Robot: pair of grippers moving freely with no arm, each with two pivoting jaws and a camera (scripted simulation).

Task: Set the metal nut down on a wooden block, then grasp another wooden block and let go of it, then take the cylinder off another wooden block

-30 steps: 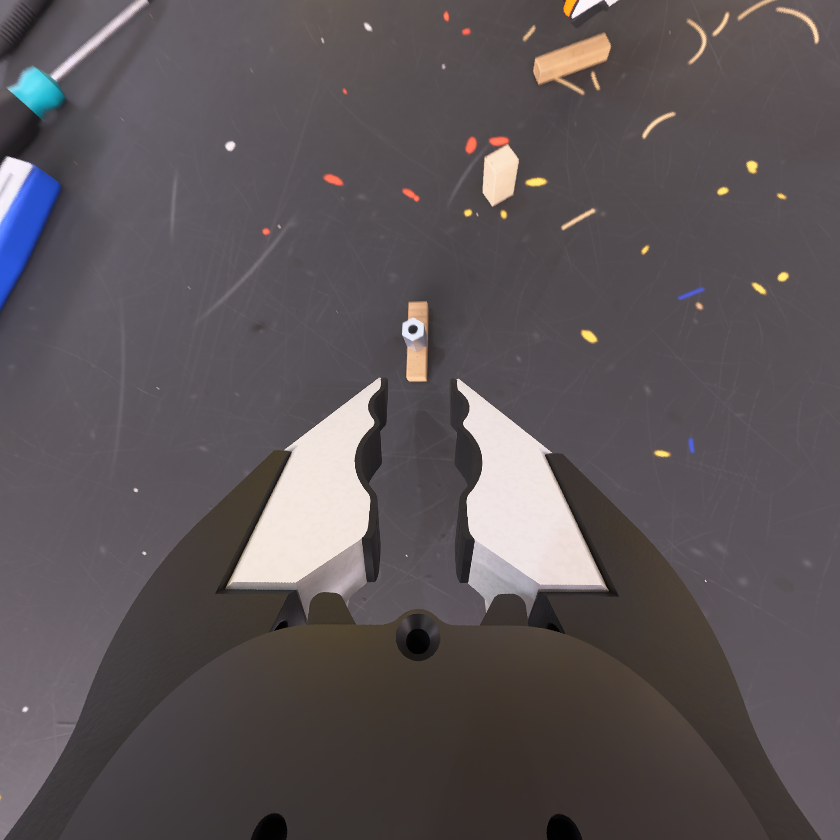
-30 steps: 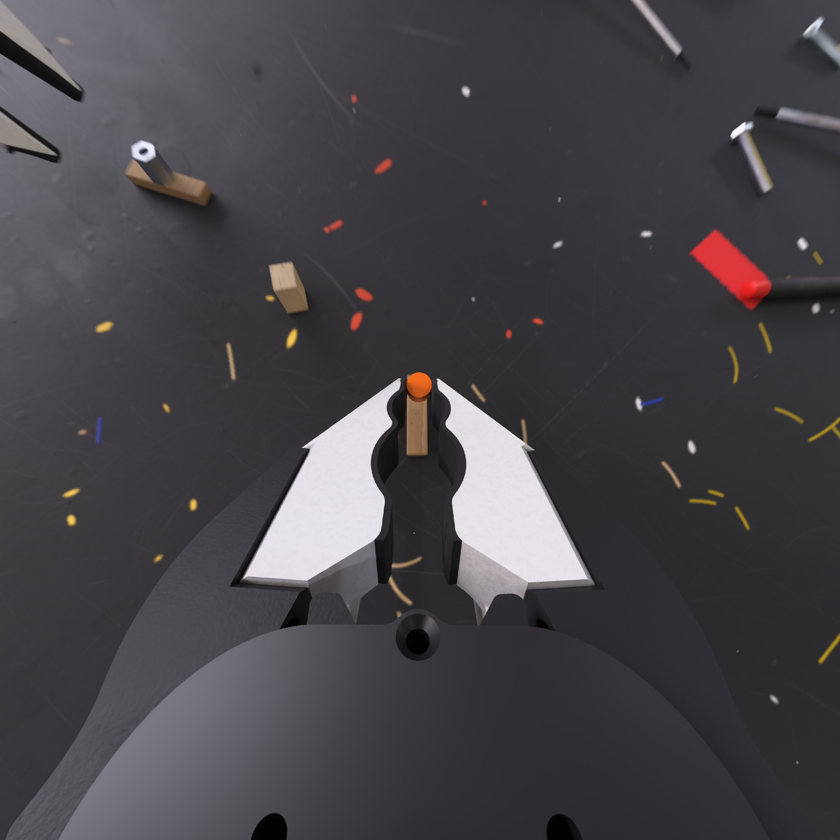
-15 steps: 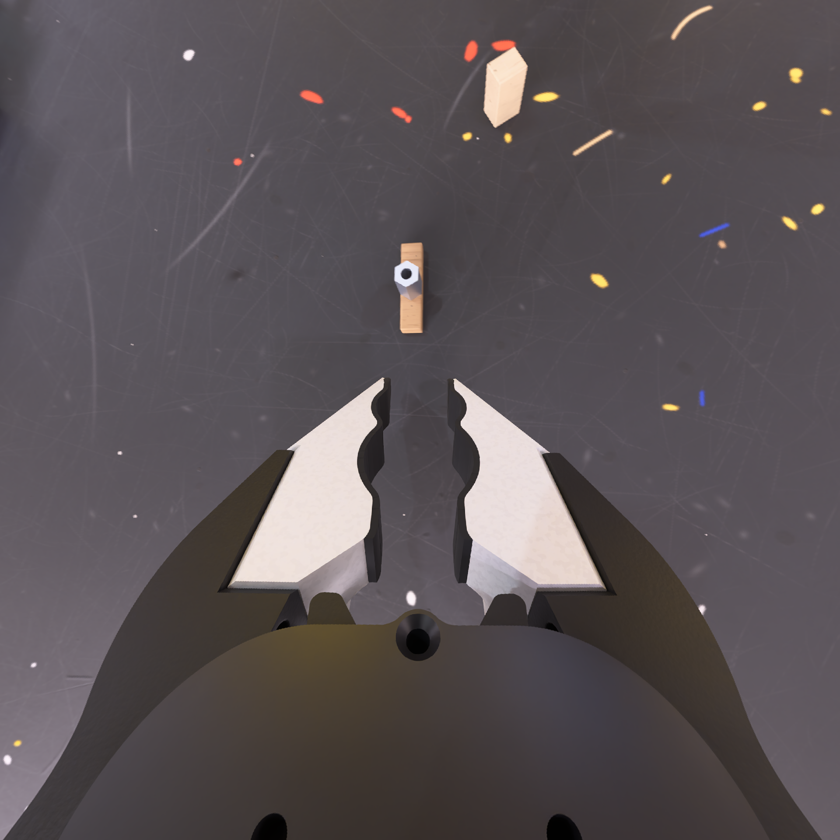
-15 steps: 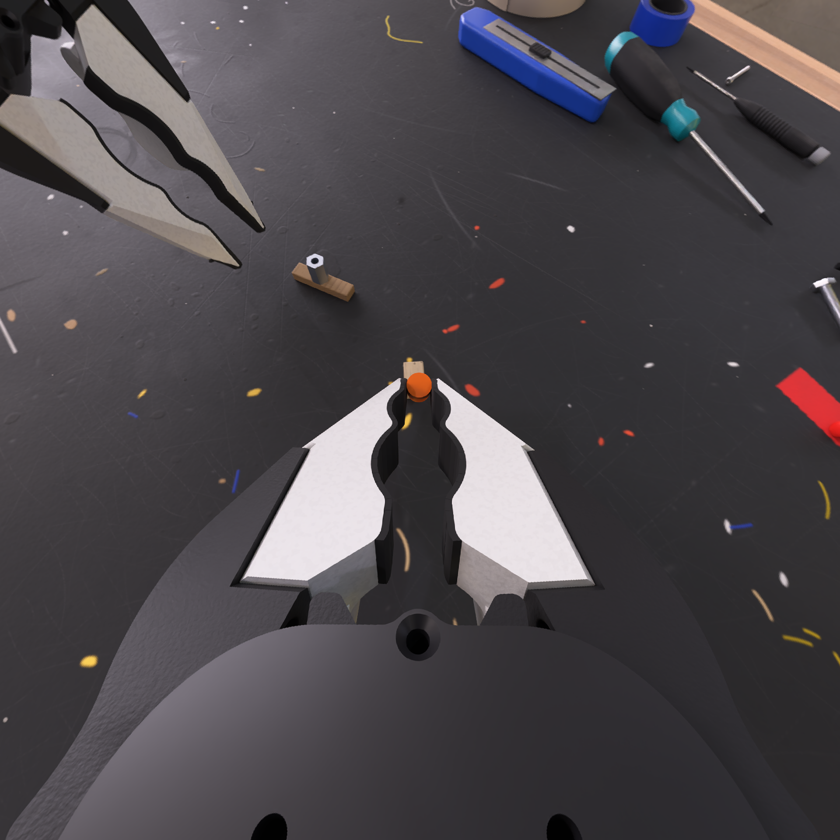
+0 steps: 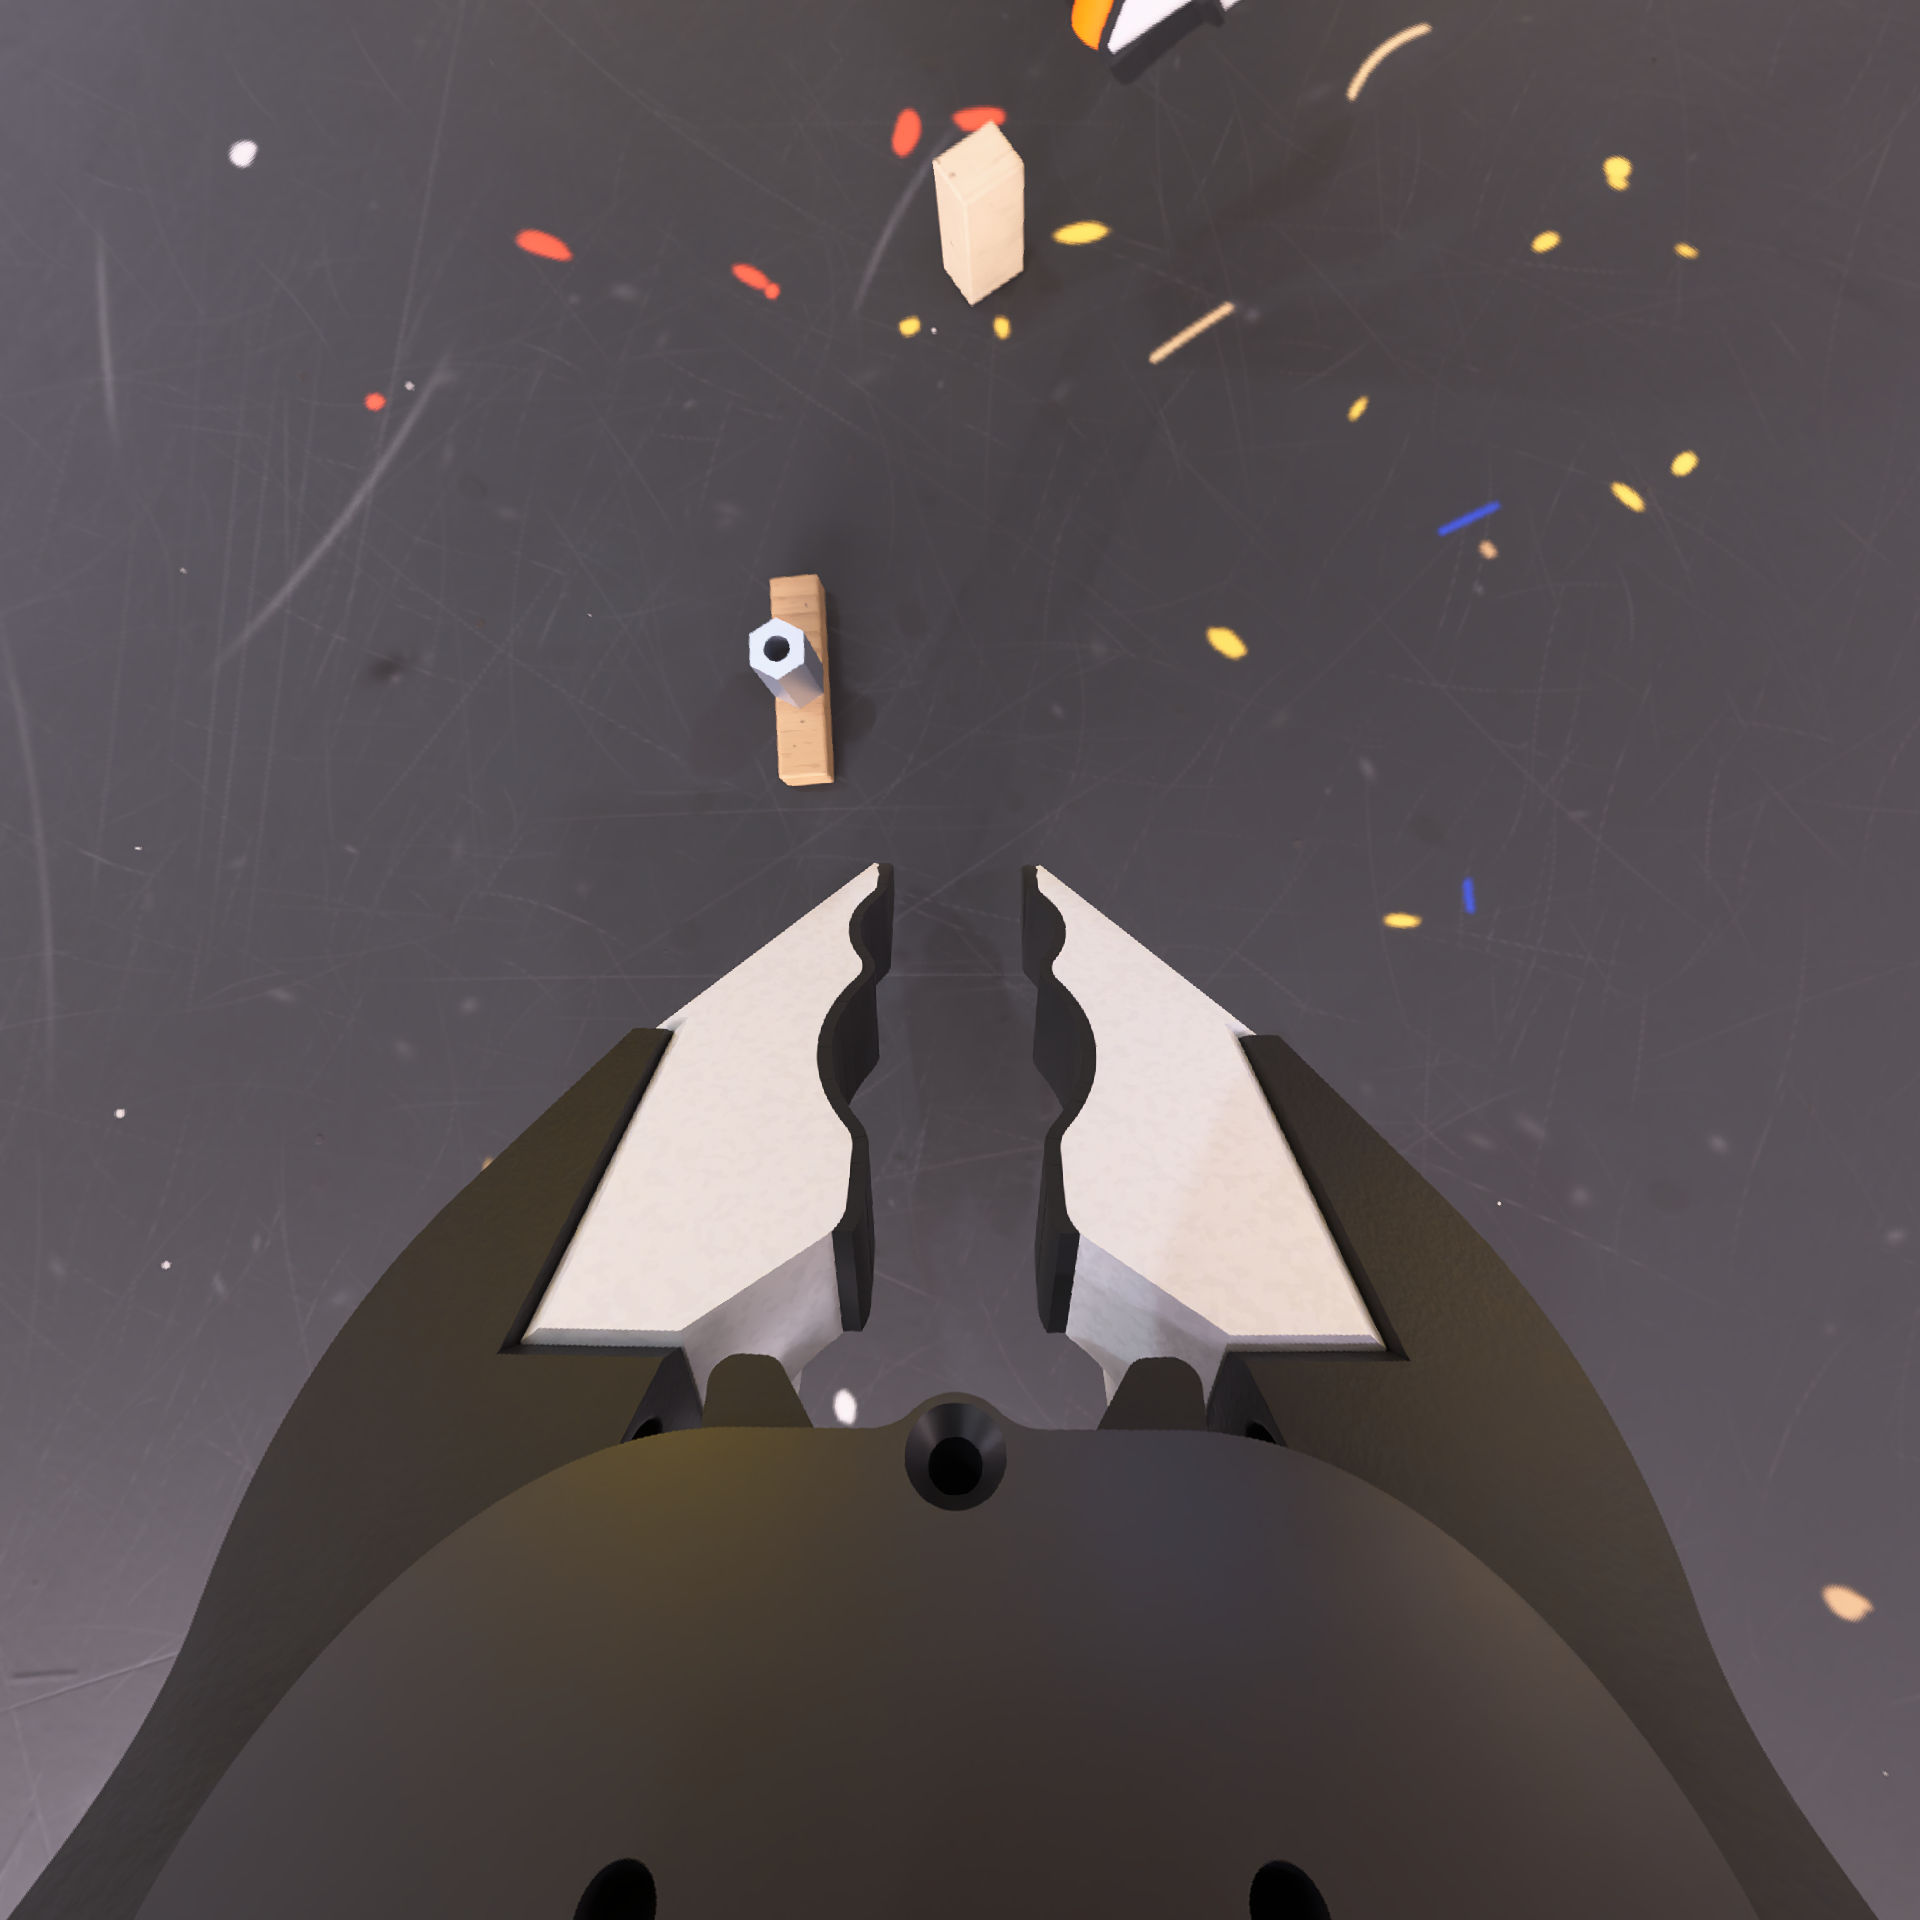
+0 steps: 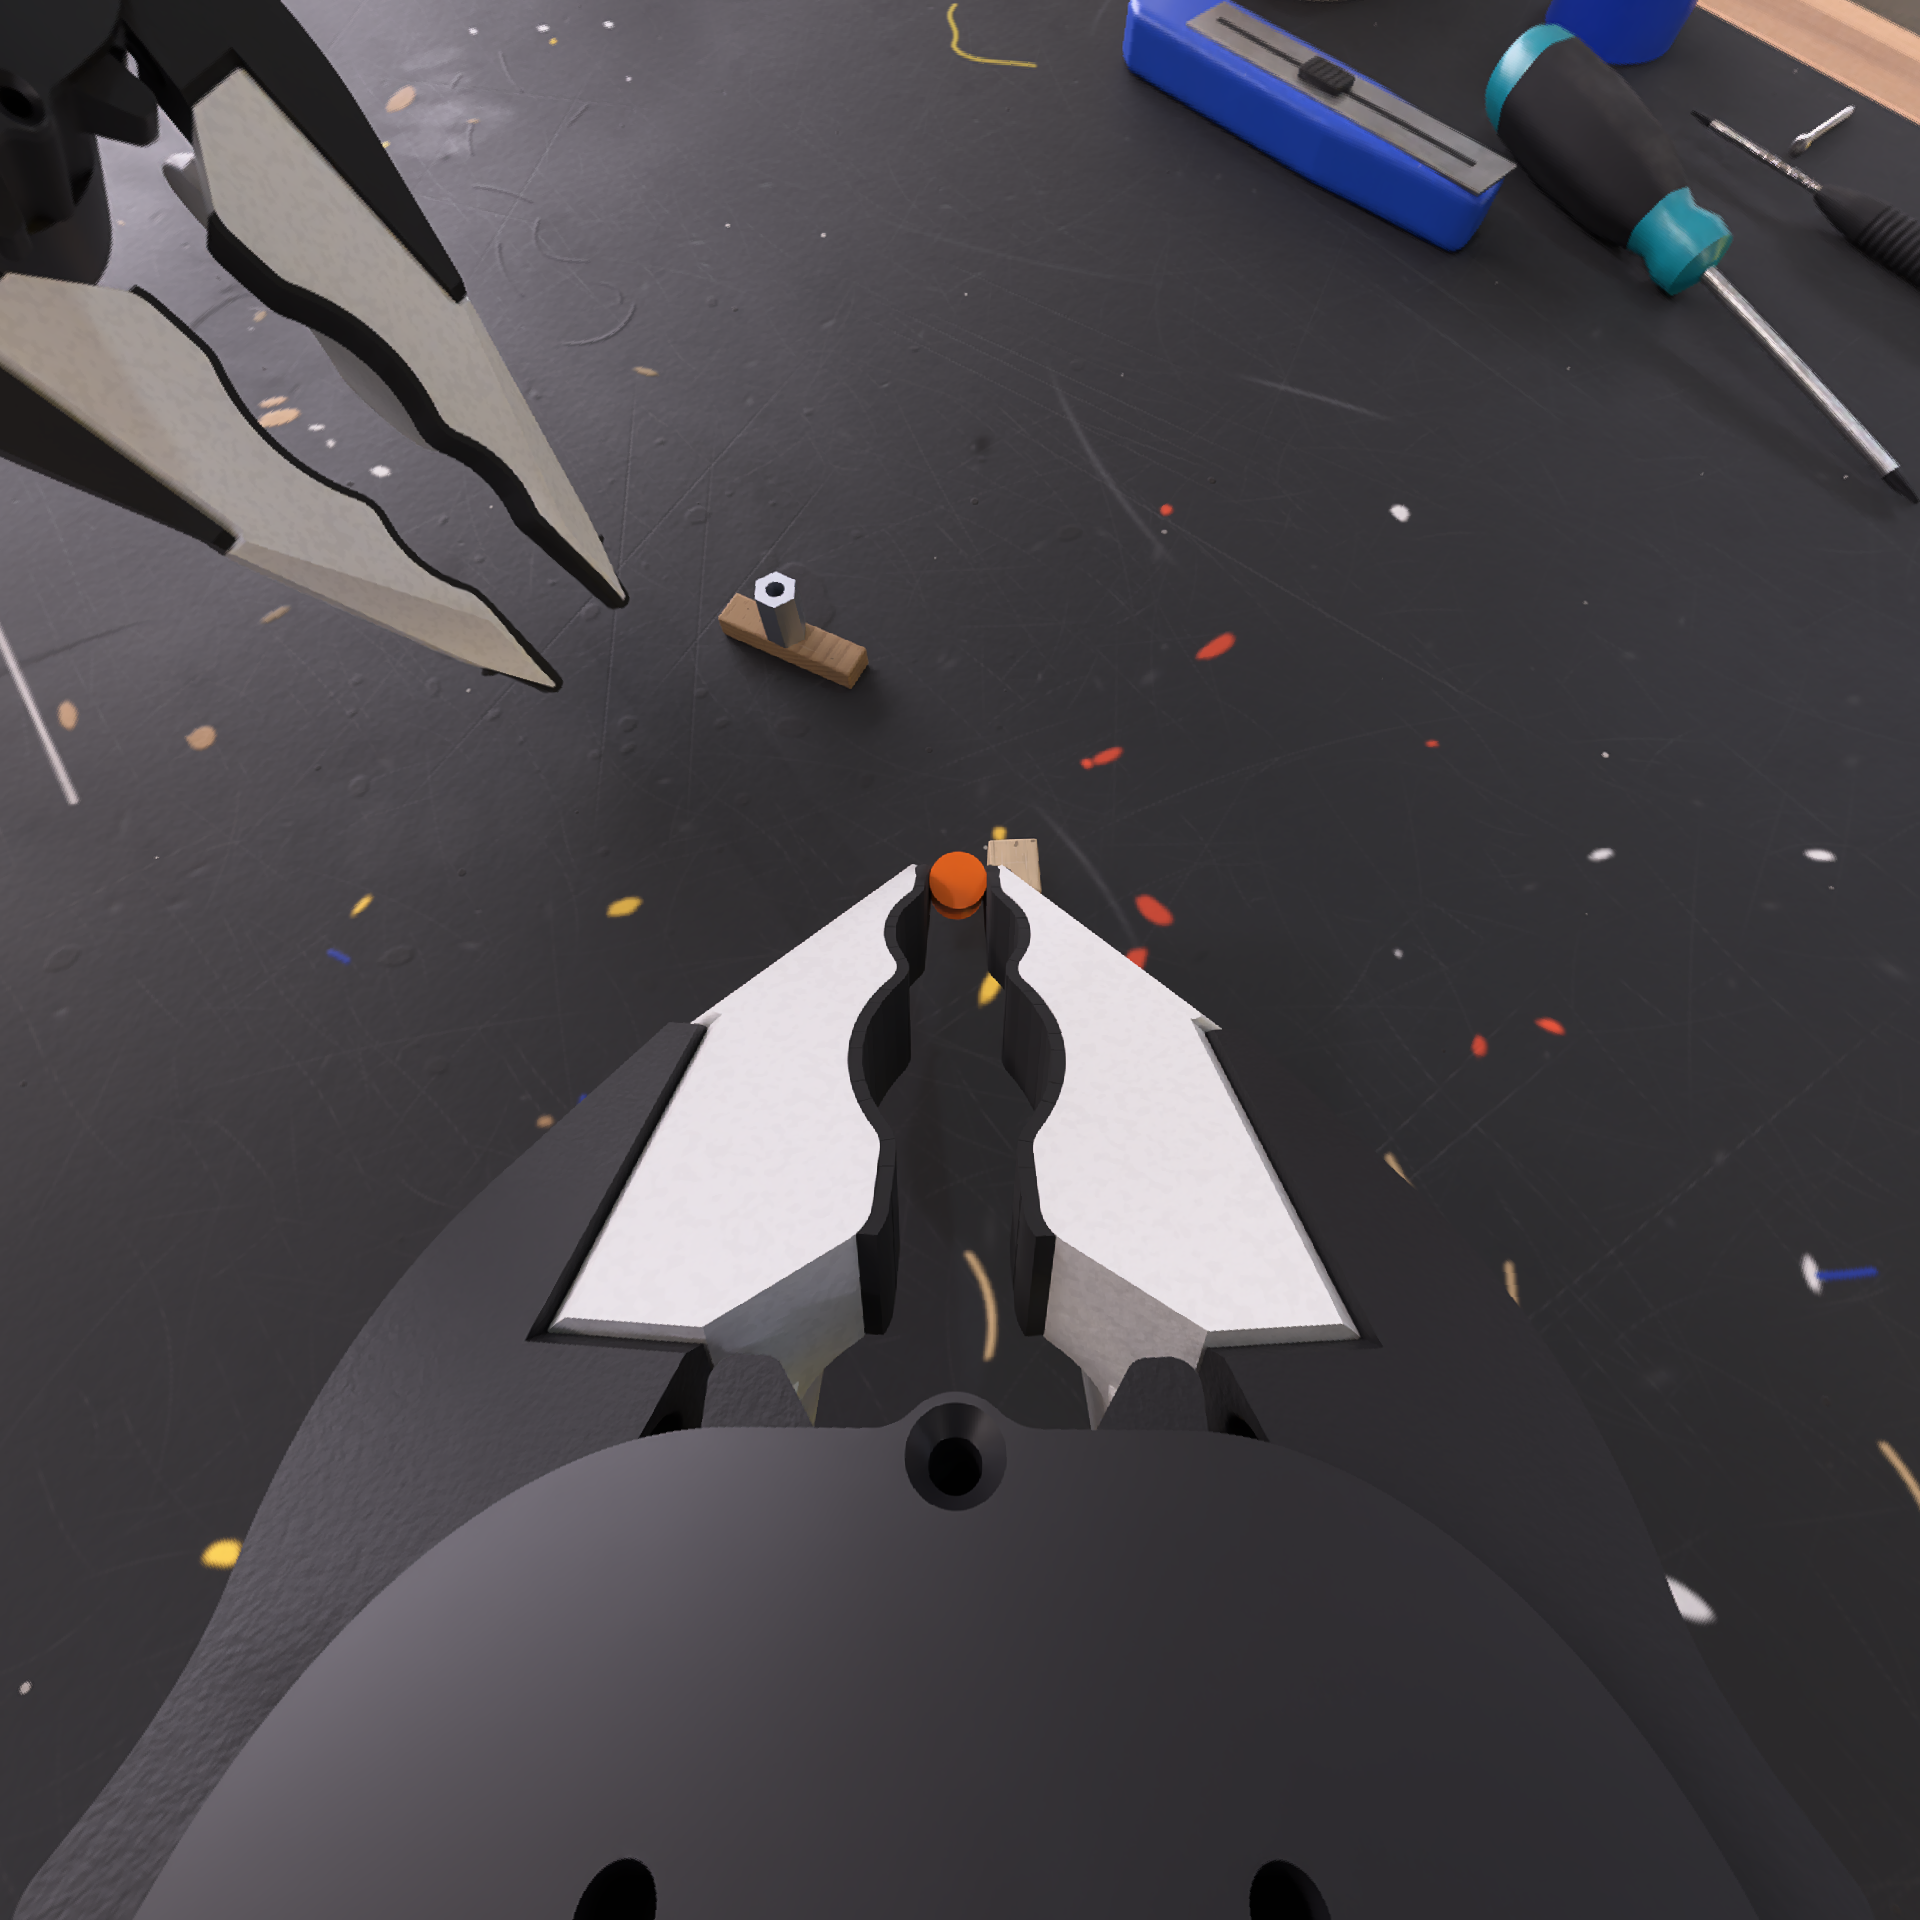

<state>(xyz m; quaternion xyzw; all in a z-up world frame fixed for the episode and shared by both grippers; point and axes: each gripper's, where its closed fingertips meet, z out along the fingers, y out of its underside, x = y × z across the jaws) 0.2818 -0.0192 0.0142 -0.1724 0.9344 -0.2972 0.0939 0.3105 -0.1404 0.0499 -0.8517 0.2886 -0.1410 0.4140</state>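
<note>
The metal nut (image 5: 777, 655) stands on a flat wooden block (image 5: 805, 738) on the dark mat. My left gripper (image 5: 956, 873) is open and empty, a little short of that block and to its right. A second wooden block (image 5: 979, 213) stands upright farther off. My right gripper (image 6: 956, 883) is shut on the orange cylinder (image 6: 956, 878), held clear of the mat. Part of a wooden block (image 6: 1018, 857) peeks out beyond its right fingertip. The right wrist view also shows the nut (image 6: 774, 601), its block (image 6: 821, 652) and the left gripper (image 6: 590, 639). The right gripper (image 5: 1143, 26) shows at the left view's top edge.
A blue utility knife (image 6: 1309, 125), a teal-collared screwdriver (image 6: 1621, 177) and a thin black tool (image 6: 1870, 223) lie at the far right, near the wooden table edge (image 6: 1818, 31). Coloured chips and shavings are scattered over the mat.
My right gripper lifted the cylinder off its wooden block and swung towards the nut's block. My left gripper drew back from the nut's block, still open.
</note>
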